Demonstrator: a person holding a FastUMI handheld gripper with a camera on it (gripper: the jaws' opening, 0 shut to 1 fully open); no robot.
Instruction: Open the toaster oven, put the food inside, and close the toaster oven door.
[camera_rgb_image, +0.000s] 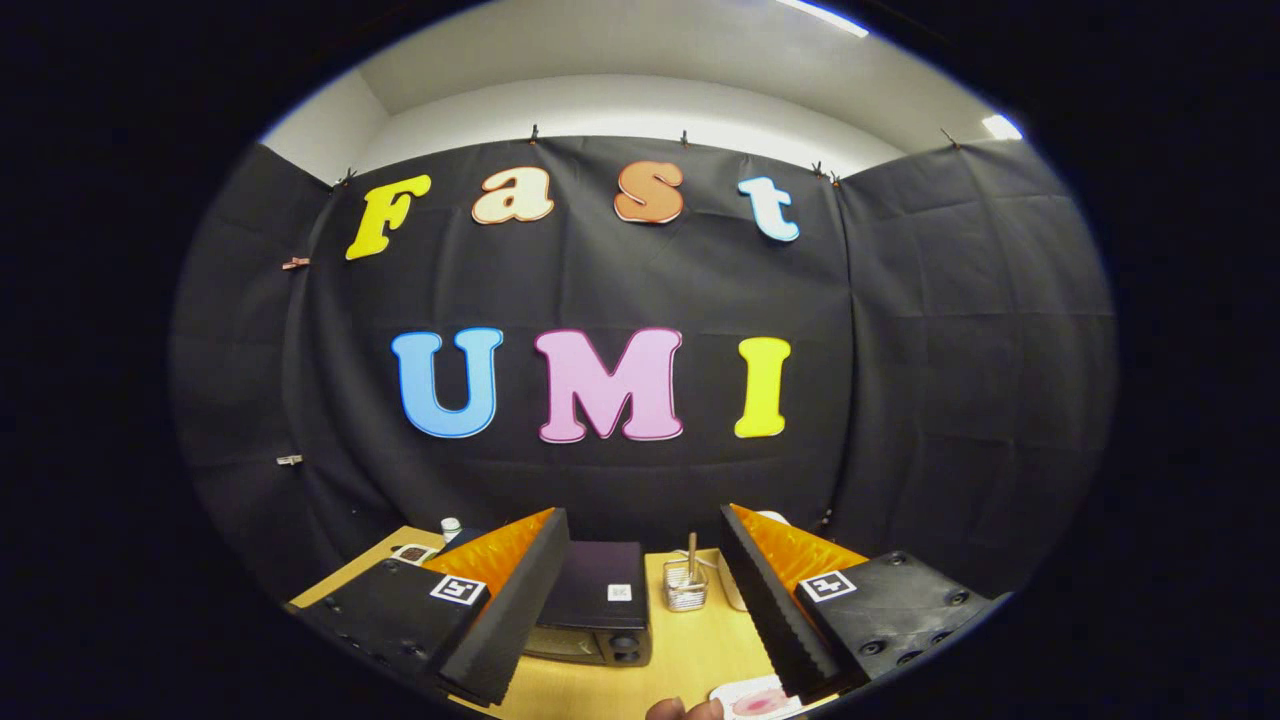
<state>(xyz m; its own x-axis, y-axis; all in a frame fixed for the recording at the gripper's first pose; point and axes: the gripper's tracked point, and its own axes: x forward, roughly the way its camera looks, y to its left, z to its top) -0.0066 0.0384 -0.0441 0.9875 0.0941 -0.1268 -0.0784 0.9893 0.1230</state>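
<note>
Toaster oven (598, 600) on the table (690, 650), beyond the claw's (645, 590) wide-spread, empty fingers.

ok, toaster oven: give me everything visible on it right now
The toaster oven is a dark, boxy appliance with a flat top bearing a small white sticker. Its front shows a glass door, apparently shut, and round knobs at one end. It stands on the wooden table, between and just beyond the open fingers of the gripper, which touch nothing. One finger hides part of it.
</note>
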